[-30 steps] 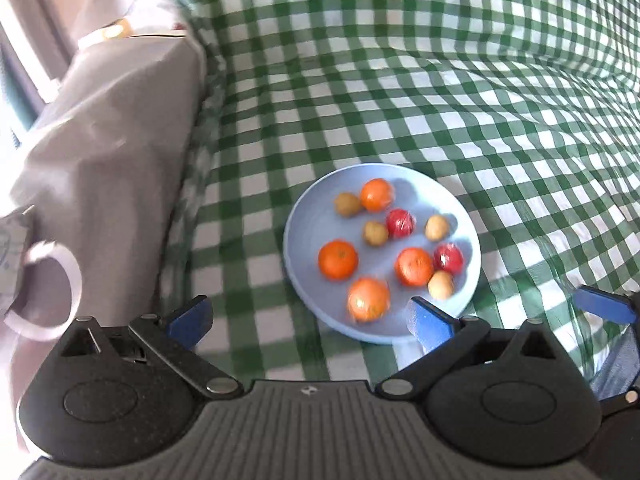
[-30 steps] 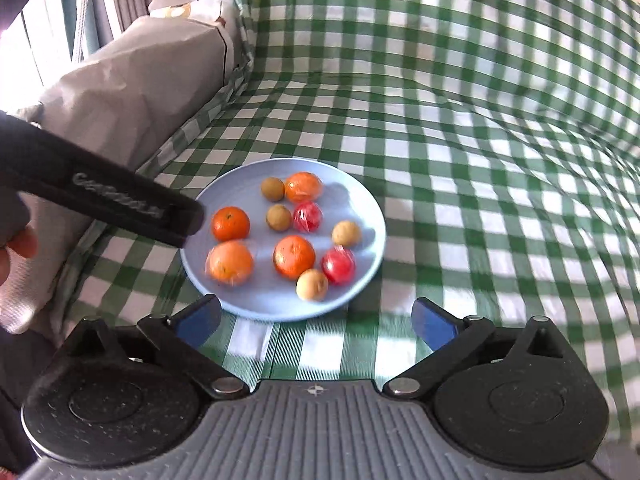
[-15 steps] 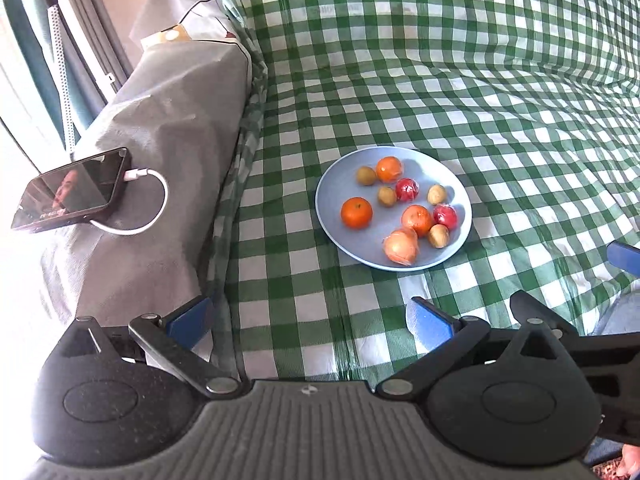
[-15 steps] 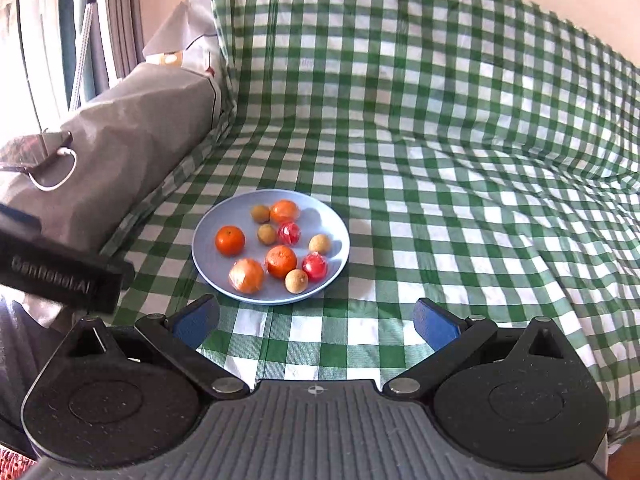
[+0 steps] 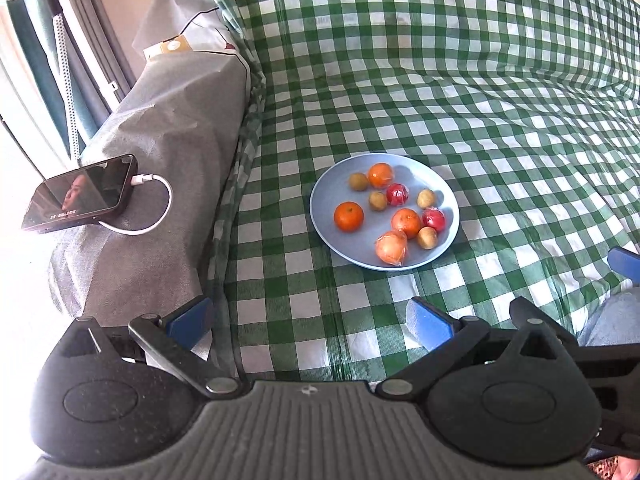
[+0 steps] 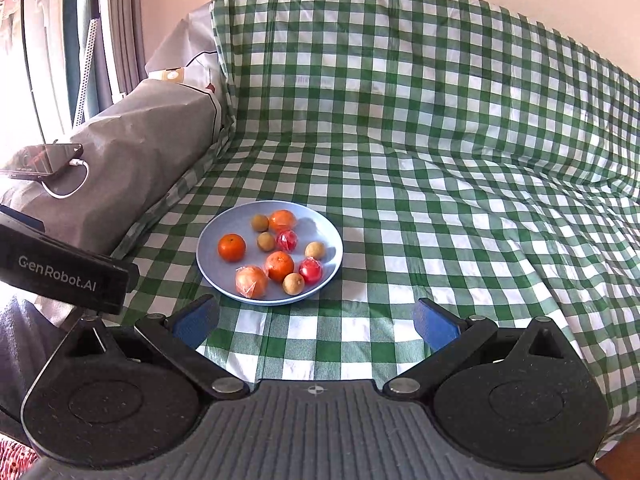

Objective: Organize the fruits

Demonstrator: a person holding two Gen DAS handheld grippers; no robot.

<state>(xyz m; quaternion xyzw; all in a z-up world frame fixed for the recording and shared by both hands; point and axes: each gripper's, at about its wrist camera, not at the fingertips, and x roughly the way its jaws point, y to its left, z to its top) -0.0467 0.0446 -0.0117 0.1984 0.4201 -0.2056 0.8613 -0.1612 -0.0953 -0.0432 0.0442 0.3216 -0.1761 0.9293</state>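
My left gripper (image 5: 308, 318) was spread wide, its blue-tipped fingers (image 5: 188, 314) holding nothing, hanging above the near edge of the green-and-white checked cloth (image 5: 460, 92). My right gripper (image 6: 316, 320) was likewise released and empty, jaws apart over the same cloth, with the black body of the left one showing at the left edge of its view.

Beyond both sets of fingers, well apart from them, sat the pale blue plate (image 5: 332, 184) on the cloth, carrying all the fruit. On it lay four oranges: a bare orange (image 5: 349, 216) on the left side, one at the far rim (image 5: 380, 175), one near the middle (image 5: 405, 220), and a wrapped orange (image 5: 391, 247) at the near rim. Two red wrapped fruits (image 5: 397, 194) lay among them, one mid-plate and the other toward the right. Four small brown fruits (image 5: 358, 181) were scattered between; I could not tell what kind they were.

To the left of the cloth rose a grey-covered armrest (image 5: 168, 128), and on it rested a phone (image 5: 80, 192) with a white cable (image 5: 160, 208) plugged in. Farther left stood a bright window with curtains (image 6: 80, 40).
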